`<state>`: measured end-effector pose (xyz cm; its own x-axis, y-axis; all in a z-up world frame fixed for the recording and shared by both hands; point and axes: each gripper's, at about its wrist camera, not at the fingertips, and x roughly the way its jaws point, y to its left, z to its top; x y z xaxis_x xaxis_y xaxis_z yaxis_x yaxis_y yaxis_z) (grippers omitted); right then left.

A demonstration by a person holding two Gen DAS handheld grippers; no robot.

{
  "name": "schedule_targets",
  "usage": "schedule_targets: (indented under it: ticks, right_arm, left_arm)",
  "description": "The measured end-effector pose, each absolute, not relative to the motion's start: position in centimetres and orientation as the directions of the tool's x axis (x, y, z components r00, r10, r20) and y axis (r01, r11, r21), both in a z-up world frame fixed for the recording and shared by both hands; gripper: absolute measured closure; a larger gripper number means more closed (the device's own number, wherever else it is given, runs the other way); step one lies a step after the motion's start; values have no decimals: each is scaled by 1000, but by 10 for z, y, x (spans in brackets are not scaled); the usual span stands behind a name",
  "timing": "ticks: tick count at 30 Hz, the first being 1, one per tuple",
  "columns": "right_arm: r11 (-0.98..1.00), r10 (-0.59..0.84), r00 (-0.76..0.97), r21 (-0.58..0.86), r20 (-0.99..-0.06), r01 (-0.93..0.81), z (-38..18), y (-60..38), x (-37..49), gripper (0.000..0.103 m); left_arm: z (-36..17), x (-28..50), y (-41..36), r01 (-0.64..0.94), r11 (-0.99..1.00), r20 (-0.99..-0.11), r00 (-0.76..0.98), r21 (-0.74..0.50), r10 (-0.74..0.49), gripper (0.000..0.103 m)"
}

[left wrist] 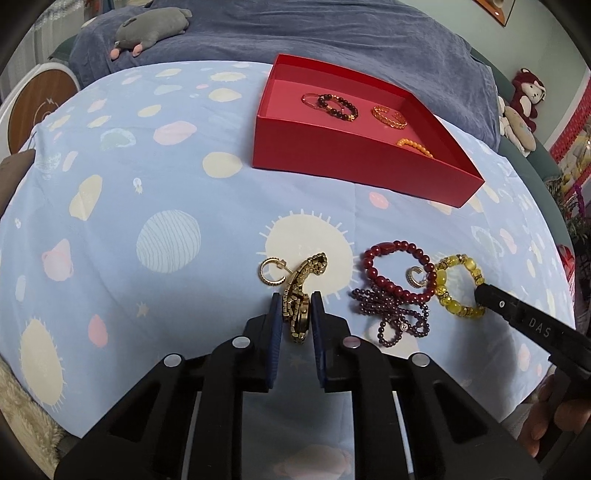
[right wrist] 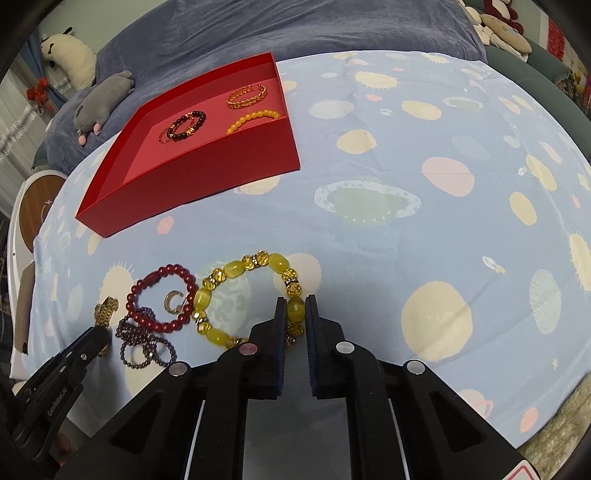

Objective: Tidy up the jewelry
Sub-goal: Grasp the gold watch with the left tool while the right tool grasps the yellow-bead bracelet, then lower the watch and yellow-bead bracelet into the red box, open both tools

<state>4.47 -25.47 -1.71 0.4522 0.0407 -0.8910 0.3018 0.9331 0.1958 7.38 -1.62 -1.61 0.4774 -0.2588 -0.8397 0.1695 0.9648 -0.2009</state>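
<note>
My left gripper (left wrist: 296, 304) is shut on a gold link bracelet (left wrist: 304, 280) that lies on the blue planet-print cloth. A gold hoop earring (left wrist: 271, 270) rests just left of it. My right gripper (right wrist: 296, 308) is shut on a bead of the yellow bead bracelet (right wrist: 236, 271). Between the two lie a red bead bracelet (left wrist: 399, 271) with a small silver earring (left wrist: 413, 276) inside its ring, and a purple bead strand (left wrist: 395, 319). Farther back stands a red box (left wrist: 354, 162) holding a dark bead bracelet (left wrist: 338, 106), a gold bangle (left wrist: 389, 117) and an orange bead bracelet (left wrist: 415, 146).
The cloth covers a table (right wrist: 406, 166) in front of a dark blue blanket (left wrist: 295, 33). A grey plush toy (left wrist: 147, 31) lies on the blanket at the back left. More plush toys (left wrist: 524, 103) sit at the right. A fuzzy beige rug (left wrist: 22, 417) shows below the table edge.
</note>
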Motion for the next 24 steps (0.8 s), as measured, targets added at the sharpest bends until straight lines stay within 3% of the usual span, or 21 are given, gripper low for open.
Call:
schedule_targets:
  ticks: [24]
  right_arm:
    - [907, 114, 611, 334, -784, 259, 75, -265, 22, 94]
  left_arm:
    - [49, 63, -3, 173, 934, -783, 509, -313, -357, 88]
